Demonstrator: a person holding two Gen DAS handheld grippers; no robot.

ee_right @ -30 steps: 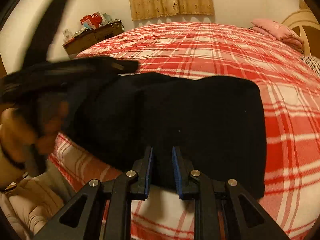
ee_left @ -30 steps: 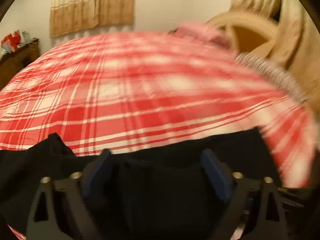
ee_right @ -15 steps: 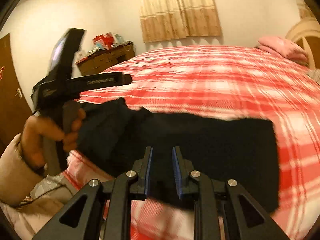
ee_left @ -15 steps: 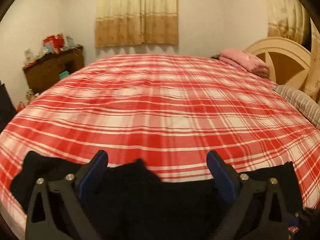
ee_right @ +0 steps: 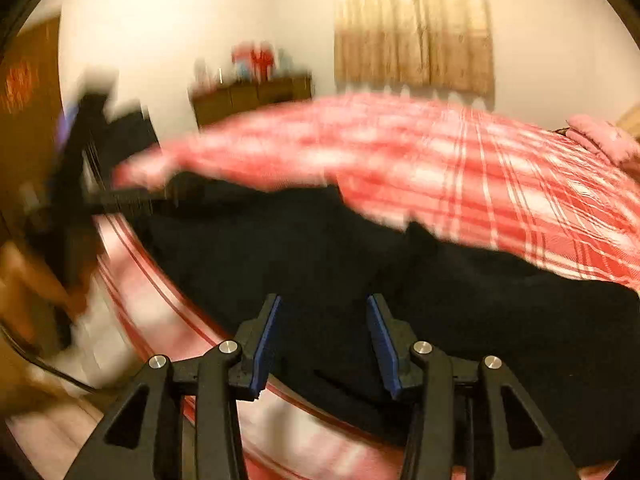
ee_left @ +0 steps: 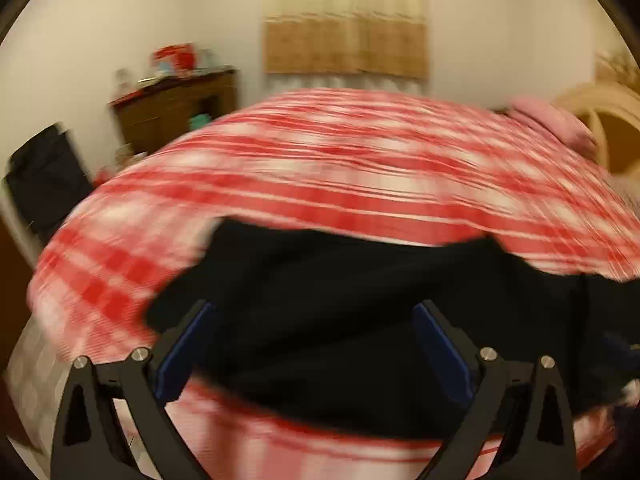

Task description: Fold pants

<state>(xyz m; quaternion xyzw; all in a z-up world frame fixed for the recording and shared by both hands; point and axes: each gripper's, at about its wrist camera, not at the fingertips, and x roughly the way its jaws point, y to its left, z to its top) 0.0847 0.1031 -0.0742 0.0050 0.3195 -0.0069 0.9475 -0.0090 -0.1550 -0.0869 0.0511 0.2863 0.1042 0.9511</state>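
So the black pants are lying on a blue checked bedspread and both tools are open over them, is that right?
Not quite: the bedspread is red and white checked, not blue, as both wrist views show. The rest holds: the black pants lie on it, the left tool stands wide open over them, and the right tool is opening, its pads off the cloth.

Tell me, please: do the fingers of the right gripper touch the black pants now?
Cannot tell. In the right wrist view the right gripper is opening, with the black pants seen between its fingers, but blur hides contact or gap.
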